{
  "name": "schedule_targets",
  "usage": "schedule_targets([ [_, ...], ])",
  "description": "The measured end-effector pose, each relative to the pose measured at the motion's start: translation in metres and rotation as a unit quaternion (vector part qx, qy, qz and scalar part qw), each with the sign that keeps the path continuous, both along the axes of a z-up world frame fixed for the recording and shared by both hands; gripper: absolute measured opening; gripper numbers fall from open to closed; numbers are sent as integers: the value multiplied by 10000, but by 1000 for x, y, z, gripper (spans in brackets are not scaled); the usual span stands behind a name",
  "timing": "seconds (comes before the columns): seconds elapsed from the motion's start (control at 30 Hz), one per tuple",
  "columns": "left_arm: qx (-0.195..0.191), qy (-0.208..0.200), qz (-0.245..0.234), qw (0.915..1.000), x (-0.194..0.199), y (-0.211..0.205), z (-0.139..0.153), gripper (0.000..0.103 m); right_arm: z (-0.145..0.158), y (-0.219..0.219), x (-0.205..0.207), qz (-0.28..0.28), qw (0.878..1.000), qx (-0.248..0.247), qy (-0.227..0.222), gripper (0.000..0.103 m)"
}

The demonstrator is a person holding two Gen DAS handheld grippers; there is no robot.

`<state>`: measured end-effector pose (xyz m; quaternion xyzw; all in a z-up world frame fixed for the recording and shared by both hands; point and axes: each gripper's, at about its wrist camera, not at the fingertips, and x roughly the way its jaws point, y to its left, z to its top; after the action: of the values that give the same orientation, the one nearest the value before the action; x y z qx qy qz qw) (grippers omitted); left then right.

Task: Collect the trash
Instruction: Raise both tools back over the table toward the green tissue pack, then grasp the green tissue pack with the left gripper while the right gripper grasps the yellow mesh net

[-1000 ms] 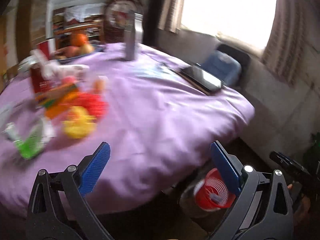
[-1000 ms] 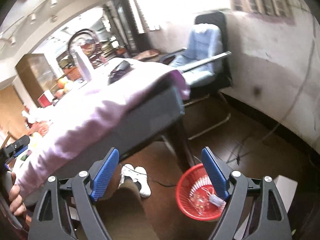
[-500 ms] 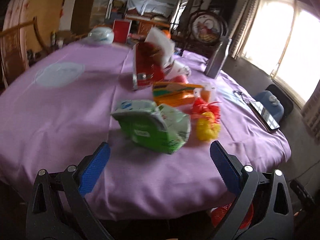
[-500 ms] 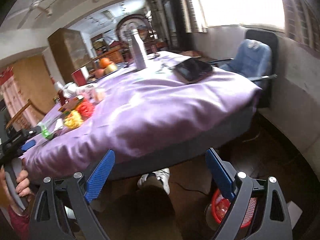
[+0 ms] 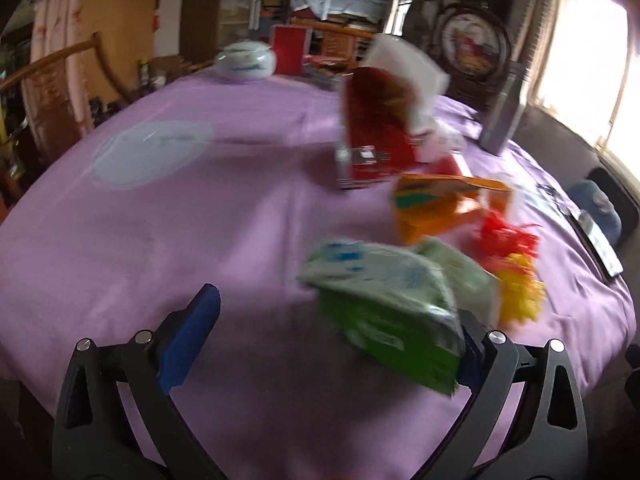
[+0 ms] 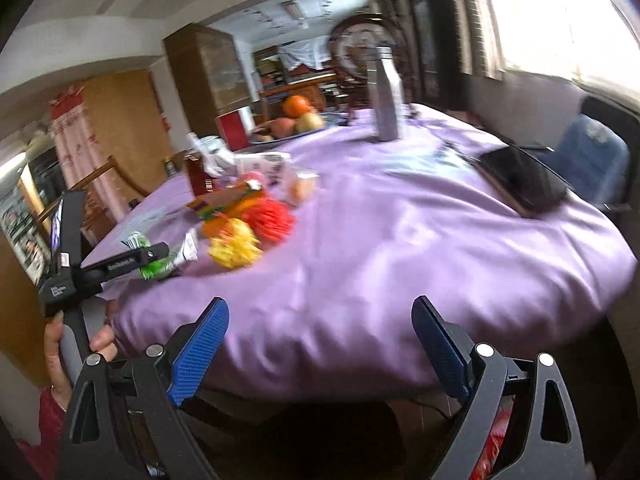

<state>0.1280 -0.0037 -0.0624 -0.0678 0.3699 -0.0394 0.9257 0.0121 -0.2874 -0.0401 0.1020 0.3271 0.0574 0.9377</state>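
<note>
A crumpled green and white wrapper [image 5: 384, 304] lies on the purple tablecloth [image 5: 200, 208]; it also shows in the right wrist view [image 6: 160, 258]. My left gripper [image 5: 332, 344] is open, and the wrapper lies against its right finger. Behind lie yellow netting [image 5: 520, 296], red netting [image 5: 508, 236], an orange carton [image 5: 436, 204] and a red packet [image 5: 372, 136]. My right gripper [image 6: 320, 348] is open and empty, off the table's near edge. The left gripper shows in the right wrist view [image 6: 120, 264] at the wrapper.
A steel bottle [image 6: 386, 96], a fruit plate [image 6: 296, 120], a dark tablet [image 6: 524, 180] and a white lidded bowl [image 5: 246, 62] are on the table. A blue chair [image 6: 592, 156] stands at the right. A red basket [image 6: 492, 448] shows below the table edge.
My left gripper has swung left and closed in on the green wrapper. My right gripper has risen from the floor basket and now faces the tabletop.
</note>
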Motion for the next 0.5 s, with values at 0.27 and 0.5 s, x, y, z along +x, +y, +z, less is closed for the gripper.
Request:
schedule_targets([
  [0.27, -43, -142, -274, 9995, -4, 12, -4, 96, -8, 59, 65, 501, 9985, -199, 79, 89],
  [0.5, -213, -258, -501, 9982, -5, 12, -1, 96, -23, 81, 100, 575, 9972, -380, 281, 81],
])
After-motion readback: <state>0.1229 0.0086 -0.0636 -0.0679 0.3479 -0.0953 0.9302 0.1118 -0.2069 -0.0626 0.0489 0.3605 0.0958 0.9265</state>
